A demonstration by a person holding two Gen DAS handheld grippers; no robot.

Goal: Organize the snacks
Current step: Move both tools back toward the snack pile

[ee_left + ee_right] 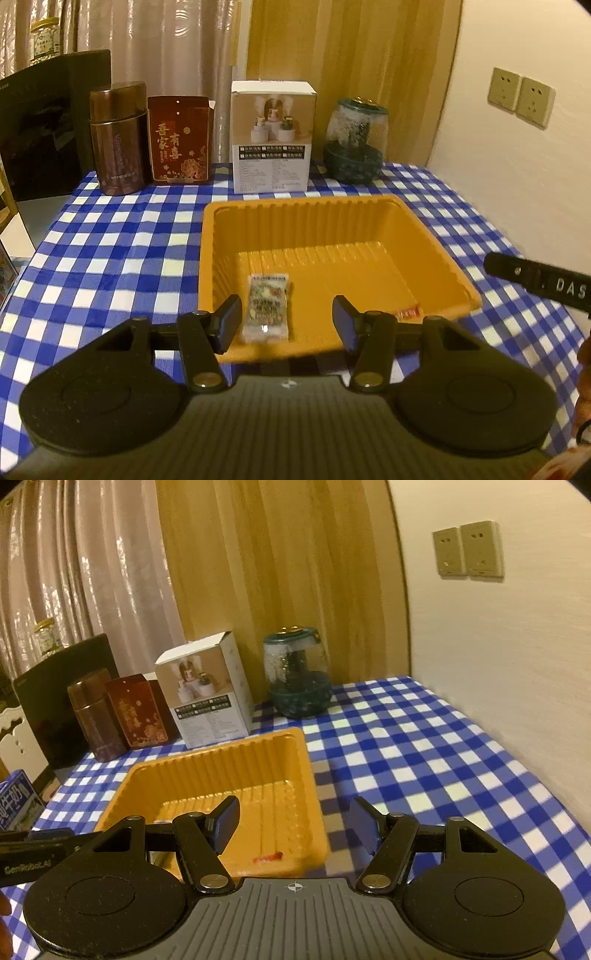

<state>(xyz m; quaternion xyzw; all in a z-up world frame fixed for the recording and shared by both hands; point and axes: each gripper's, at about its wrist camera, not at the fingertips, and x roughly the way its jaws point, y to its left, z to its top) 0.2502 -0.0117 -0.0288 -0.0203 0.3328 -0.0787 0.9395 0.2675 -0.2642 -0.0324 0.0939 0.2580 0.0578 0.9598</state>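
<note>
Both tongs are partly open and hold nothing. Left tongs (286, 323) hang over a snack (266, 308) in the tray (436, 251); right tongs (293, 825) hang above a red snack (267, 857).

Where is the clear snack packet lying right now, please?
In the left wrist view, the clear snack packet lies inside the orange tray, near its front-left corner.

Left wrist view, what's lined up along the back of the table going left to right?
Brown canister → red gift box → white carton → green glass jar.
</note>
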